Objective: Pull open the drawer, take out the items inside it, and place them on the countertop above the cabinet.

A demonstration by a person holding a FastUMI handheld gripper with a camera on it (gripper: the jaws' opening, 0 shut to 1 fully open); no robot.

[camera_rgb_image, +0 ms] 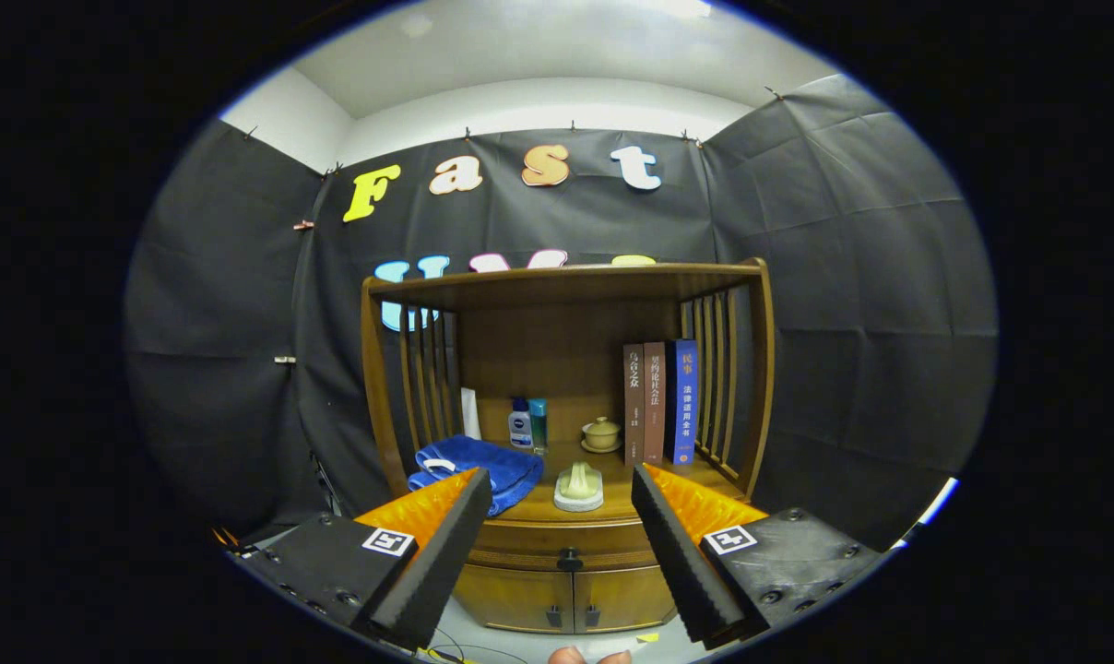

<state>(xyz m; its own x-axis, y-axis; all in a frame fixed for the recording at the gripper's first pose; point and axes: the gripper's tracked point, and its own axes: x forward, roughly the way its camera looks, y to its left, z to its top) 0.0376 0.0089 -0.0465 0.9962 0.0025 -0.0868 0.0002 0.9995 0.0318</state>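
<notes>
- Your largest item is the wooden cabinet (pixel 566 387), dead ahead against the booth's black cloth wall. It has an open shelf bay with slatted sides, and its countertop (pixel 626 480) carries everything listed below.
- Under the countertop, the drawer (pixel 557 539) is closed. Its dark knob (pixel 570 559) sits between your two fingers and beyond their tips. Below the drawer are two small cabinet doors (pixel 566 598), also closed.
- Your gripper (pixel 562 489) is spread wide, with nothing between the fingers (pixel 442 544). It is held short of the cabinet front, touching nothing.
- Three upright books (pixel 658 401) stand at the right side of the bay, against the slats.
- A blue towel (pixel 469 466) lies crumpled at the left front of the countertop, just behind your left finger.
- A pale green rounded object on a white base (pixel 579 486) sits at the front middle of the countertop, above the knob.
- A small lidded cup on a saucer (pixel 601 434) stands further back, left of the books.
- Two small bottles (pixel 527 424) stand side by side behind the towel.
- The drawer's contents are hidden from you.
</notes>
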